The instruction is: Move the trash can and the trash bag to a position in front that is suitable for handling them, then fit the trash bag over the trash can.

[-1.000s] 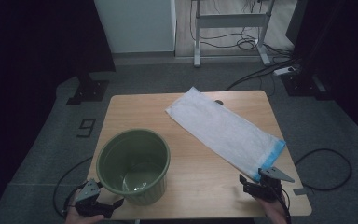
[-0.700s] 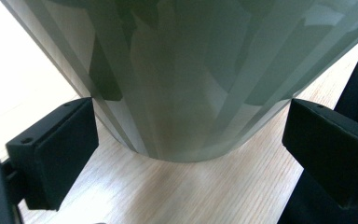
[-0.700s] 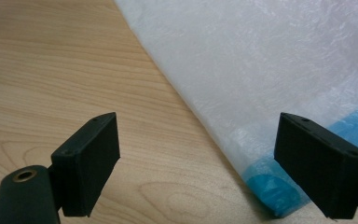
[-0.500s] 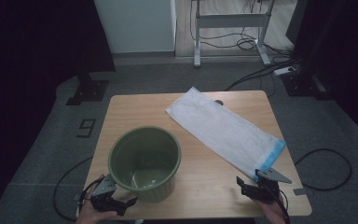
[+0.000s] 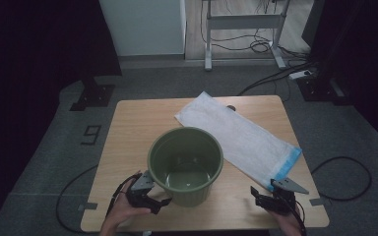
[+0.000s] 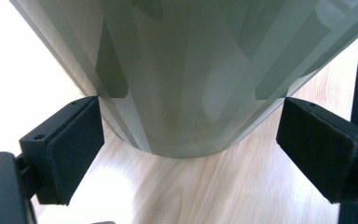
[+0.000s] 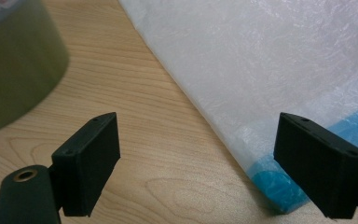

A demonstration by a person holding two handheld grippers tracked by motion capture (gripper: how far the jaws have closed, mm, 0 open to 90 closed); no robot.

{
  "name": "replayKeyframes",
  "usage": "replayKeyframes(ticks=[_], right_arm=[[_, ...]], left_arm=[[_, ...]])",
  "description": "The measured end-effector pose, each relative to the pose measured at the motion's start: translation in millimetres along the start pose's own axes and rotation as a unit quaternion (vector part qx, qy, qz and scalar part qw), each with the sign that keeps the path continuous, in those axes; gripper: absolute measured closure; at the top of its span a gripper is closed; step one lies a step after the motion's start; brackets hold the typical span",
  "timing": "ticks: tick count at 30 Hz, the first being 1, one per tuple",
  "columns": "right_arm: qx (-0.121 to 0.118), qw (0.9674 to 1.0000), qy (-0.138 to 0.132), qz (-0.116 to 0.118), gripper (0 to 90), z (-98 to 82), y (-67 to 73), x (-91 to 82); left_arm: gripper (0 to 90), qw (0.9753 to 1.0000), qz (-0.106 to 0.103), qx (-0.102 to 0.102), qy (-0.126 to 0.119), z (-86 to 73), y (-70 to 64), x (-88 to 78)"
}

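One green bucket (image 5: 186, 164) stands empty beside a white bag (image 5: 236, 137).

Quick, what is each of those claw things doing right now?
Left gripper: open, jaws either side of the green bucket.
Right gripper: open, holding nothing, near the white bag.

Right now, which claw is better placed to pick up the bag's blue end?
The right claw: it is open, with the white bag's blue end lying just ahead between its jaws. The left claw is busy at the green bin.
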State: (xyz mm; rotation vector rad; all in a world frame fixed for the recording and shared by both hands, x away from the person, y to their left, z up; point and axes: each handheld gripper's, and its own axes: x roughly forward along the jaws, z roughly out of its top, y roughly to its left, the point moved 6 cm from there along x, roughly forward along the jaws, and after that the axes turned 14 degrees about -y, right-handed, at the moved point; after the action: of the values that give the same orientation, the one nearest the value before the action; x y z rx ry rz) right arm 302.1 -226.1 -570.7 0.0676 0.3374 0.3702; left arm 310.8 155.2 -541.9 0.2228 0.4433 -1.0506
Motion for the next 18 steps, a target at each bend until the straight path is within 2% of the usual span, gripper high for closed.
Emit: replayKeyframes(ticks=[3,6,8,9,13,15,18], right_arm=[[-0.001,1.0,0.001,0.0,14.0,-0.5,-0.2,-0.9],[-0.002,1.0,0.001,-0.001,14.0,-0.6,-0.3,-1.0],[-0.006,1.0,0.001,-0.001,14.1,-0.1,0.4,-1.0],[-0.006,1.0,0.001,-0.001,14.1,-0.1,0.4,-1.0],[-0.015,0.9999,0.0,0.0,14.6,2.4,4.5,1.3],[-0.021,0.9998,0.002,0.004,14.7,7.8,10.4,9.0],[-0.025,0.9997,0.006,0.006,15.2,12.8,14.9,16.5]], left_arm=[[6.9,1.0,0.002,-0.006,0.002,5.8,-2.5,14.2],[7.2,0.9999,0.008,-0.002,0.006,5.6,-3.2,15.3],[7.9,0.9997,0.023,-0.008,0.0,4.1,-1.6,7.6],[7.8,0.9997,0.023,-0.008,0.0,4.1,-1.6,7.6],[7.8,0.999,0.04,-0.015,-0.013,2.4,2.2,-10.1],[7.9,0.9984,0.049,-0.022,-0.018,0.6,6.0,-18.6],[7.9,0.998,0.055,-0.026,-0.018,-2.1,10.2,-22.7]])
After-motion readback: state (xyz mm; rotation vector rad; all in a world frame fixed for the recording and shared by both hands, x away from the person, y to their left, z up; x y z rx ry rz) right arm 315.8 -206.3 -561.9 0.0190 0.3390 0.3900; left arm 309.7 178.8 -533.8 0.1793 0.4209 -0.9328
